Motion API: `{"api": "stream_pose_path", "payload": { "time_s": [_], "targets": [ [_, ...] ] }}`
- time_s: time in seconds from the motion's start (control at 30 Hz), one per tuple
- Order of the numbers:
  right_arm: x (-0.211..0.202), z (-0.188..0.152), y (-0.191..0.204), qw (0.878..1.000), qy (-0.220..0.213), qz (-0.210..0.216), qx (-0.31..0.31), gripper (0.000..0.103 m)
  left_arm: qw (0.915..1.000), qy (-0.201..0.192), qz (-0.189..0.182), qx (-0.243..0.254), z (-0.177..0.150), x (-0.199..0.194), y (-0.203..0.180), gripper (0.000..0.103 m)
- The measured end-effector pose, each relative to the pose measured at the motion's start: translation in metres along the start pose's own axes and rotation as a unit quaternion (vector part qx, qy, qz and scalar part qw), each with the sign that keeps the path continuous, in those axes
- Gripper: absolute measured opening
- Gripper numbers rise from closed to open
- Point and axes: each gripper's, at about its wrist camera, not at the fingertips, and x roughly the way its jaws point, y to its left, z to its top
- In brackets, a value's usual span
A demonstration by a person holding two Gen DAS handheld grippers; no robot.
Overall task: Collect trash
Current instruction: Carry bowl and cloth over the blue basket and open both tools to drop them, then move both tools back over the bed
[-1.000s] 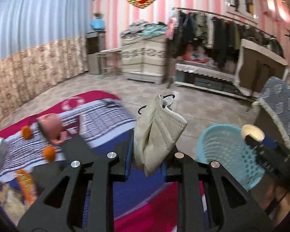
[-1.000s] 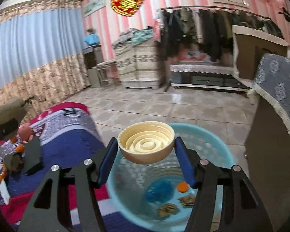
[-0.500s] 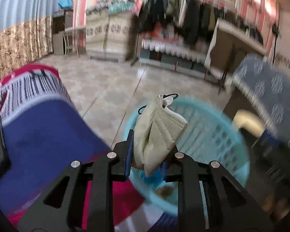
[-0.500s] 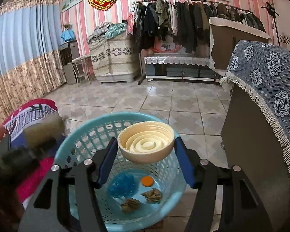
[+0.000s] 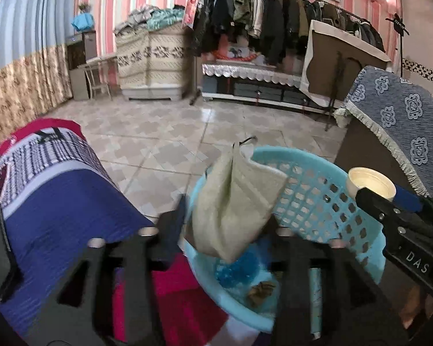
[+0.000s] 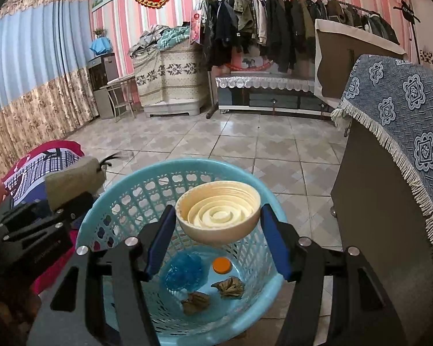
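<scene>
While its jaws are opening, the left gripper (image 5: pixel 225 227) has a beige face mask (image 5: pixel 231 201) between its pads above the turquoise plastic basket (image 6: pixel 130 201), which sits on the tiled floor (image 6: pixel 216 141). Over the same basket, the right gripper (image 6: pixel 218 240) pinches a cream ridged lid (image 6: pixel 218 216).

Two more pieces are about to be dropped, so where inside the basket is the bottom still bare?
In the light blue plastic basket, bare floor shows beside the small orange cap, toward the right wall. The middle is crowded: a crumpled blue wrapper and two brown scraps, close together. The near floor is hidden behind the right gripper.
</scene>
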Motion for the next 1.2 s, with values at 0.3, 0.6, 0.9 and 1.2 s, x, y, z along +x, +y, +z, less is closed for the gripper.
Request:
{"api": "stream_pose_path", "payload": {
  "time_s": [0.3, 0.6, 0.9, 1.2],
  "targets": [
    [0.003, -0.001, 0.004, 1.000, 0.010, -0.001, -0.009, 0.060, 0.9986, -0.033, 0.040, -0.003, 0.001, -0.016, 0.014, 0.082],
    [0.012, -0.006, 0.014, 0.999, 0.027, 0.007, -0.019, 0.060, 0.9980, -0.035, 0.051, -0.016, 0.001, -0.021, 0.025, 0.086],
    [0.009, -0.007, 0.024, 0.999, 0.011, 0.017, -0.033, 0.077, 0.9973, -0.032, 0.060, -0.028, -0.001, -0.019, 0.032, 0.087],
    [0.008, -0.006, 0.027, 0.999, 0.010, 0.016, -0.030, 0.082, 0.9966, -0.030, 0.072, -0.027, 0.000, -0.019, 0.032, 0.090]
  ]
}}
